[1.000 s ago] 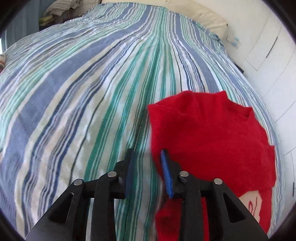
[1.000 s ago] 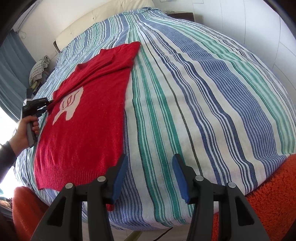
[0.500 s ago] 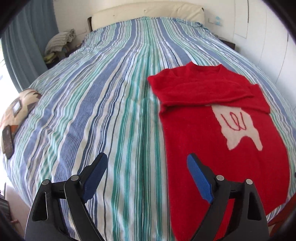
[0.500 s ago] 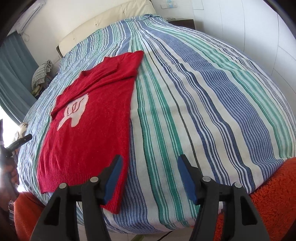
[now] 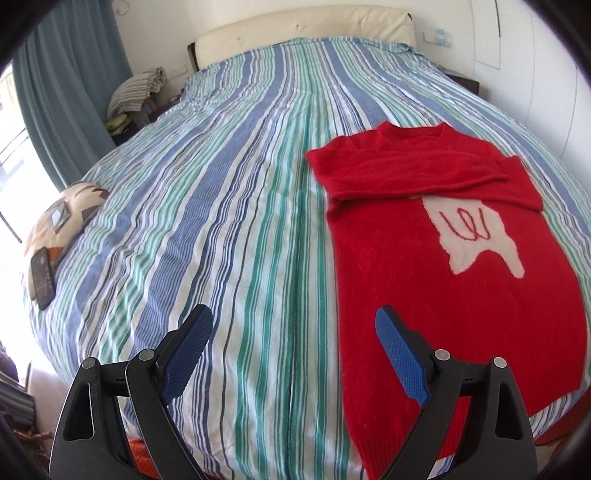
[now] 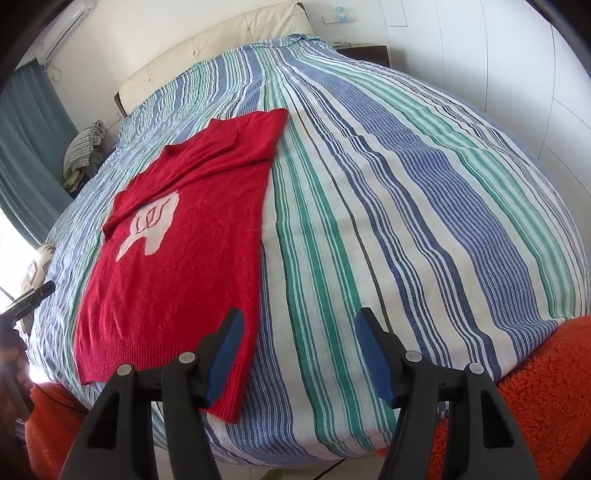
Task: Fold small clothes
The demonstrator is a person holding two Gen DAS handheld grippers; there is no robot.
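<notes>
A red sweater (image 5: pixel 424 266) with a white motif lies flat on the striped bedspread (image 5: pixel 229 206), both sleeves folded across its chest. My left gripper (image 5: pixel 291 317) hovers open and empty above the bed's near edge. Its right finger is over the sweater's left side near the hem. In the right wrist view the sweater (image 6: pixel 177 266) lies to the left. My right gripper (image 6: pixel 300 317) is open and empty, with its left finger above the sweater's near right hem corner. The left gripper's tip (image 6: pixel 29 299) shows at that view's far left edge, in a hand.
A patterned cushion (image 5: pixel 74 206) with a phone (image 5: pixel 42 273) on it rests at the bed's left edge. An orange fuzzy cover (image 6: pixel 535 387) lies at the foot of the bed. A cream headboard (image 5: pixel 295 33), a pile of cloth (image 5: pixel 136 92) and a curtain stand at the back left.
My left gripper drew back from the sweater's shoulder area toward the foot of the bed, and its jaws spread wide. The right gripper's jaws widened a little and it stayed in place.
</notes>
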